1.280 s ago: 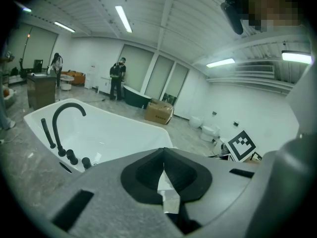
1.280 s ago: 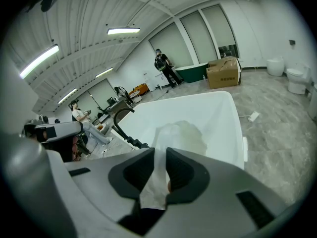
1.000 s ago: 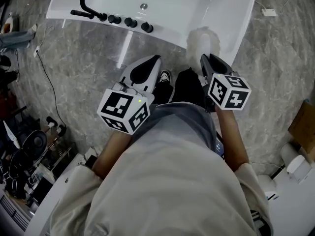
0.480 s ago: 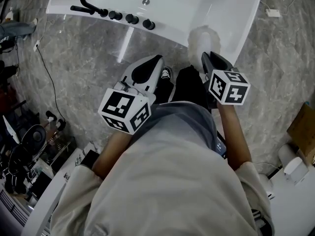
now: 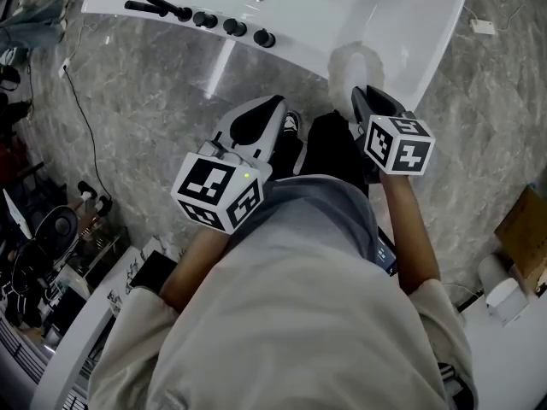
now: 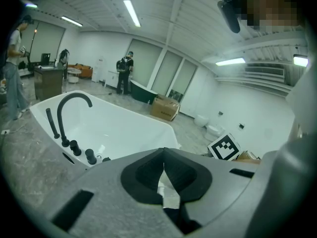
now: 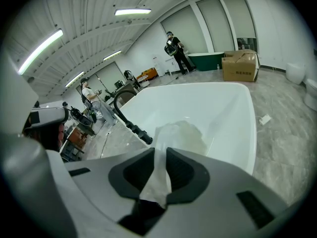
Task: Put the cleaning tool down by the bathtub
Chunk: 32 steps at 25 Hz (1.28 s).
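The L claw (image 5: 271,106) is closed, tips together, w/ nothing visibly gripped; it is best parked over the floor (image 5: 154,92), clear of the work. The R claw (image 5: 364,94) is clamped on the pale stem of the cleaning tool (image 5: 352,68), whose fluffy head sits at the front rim of the bathtub (image 5: 425,43); contact w/ the rim cannot be told. Recommended: lower the R claw until the head rests on a surface beside the tub, then open. Do not release from height, as the soft head could flop into the basin. Edges and room, L to R: gear (image 5: 43,263) and a cable (image 5: 81,126) crowd the far L floor. Bare marble lies before the tub. Knobs (image 5: 231,26) stand on the rim L of centre. A shoe (image 5: 289,129) sits near the drop zone. Open floor lies R of the tub corner, w/ a cardboard box (image 5: 523,220) beyond.
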Available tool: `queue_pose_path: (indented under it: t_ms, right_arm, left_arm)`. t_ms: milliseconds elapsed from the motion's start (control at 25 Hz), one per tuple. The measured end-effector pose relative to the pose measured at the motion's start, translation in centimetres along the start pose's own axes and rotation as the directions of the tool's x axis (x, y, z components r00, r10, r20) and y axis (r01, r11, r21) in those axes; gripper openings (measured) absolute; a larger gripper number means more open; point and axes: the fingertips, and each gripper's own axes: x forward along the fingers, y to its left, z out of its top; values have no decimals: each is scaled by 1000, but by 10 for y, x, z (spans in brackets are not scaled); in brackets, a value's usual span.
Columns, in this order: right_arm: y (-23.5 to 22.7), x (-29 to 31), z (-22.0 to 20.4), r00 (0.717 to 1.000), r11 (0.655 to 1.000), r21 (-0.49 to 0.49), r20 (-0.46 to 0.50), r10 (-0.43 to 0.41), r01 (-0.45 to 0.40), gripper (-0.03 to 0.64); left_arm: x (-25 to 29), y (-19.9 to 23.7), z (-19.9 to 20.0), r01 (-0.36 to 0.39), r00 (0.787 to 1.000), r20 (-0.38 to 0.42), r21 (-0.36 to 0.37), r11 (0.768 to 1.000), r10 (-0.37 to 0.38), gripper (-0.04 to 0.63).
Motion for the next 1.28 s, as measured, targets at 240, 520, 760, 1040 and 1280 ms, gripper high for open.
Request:
queue_pose_path:
  t_ms: [240, 520, 760, 1040, 1280]
  right_arm:
    - [-2, 18, -4, 998, 1000, -24, -57, 16, -17, 69]
    - [-4, 35, -7, 993, 998, -53, -110, 36, -42, 69]
    - [-7, 51, -14, 984, 993, -96, -171, 52, -69, 69]
    - [-14, 64, -16, 971, 983, -159, -231, 58, -97, 69]
    - [-22, 76, -17, 958, 975, -185, -279, 66, -121, 69]
  left_arm:
    - [1, 8, 0, -20, 1000, -4, -22, 1000, 20, 9]
    - [3, 24, 2, -60, 998, 0, -64, 996, 60, 9]
    - [7, 26, 1, -70, 998, -6, -72, 995, 69, 9]
    - [16, 26, 2, -71, 997, -12, -84, 994, 70, 9]
    - [21, 32, 3, -91, 996, -15, -104, 990, 90, 9]
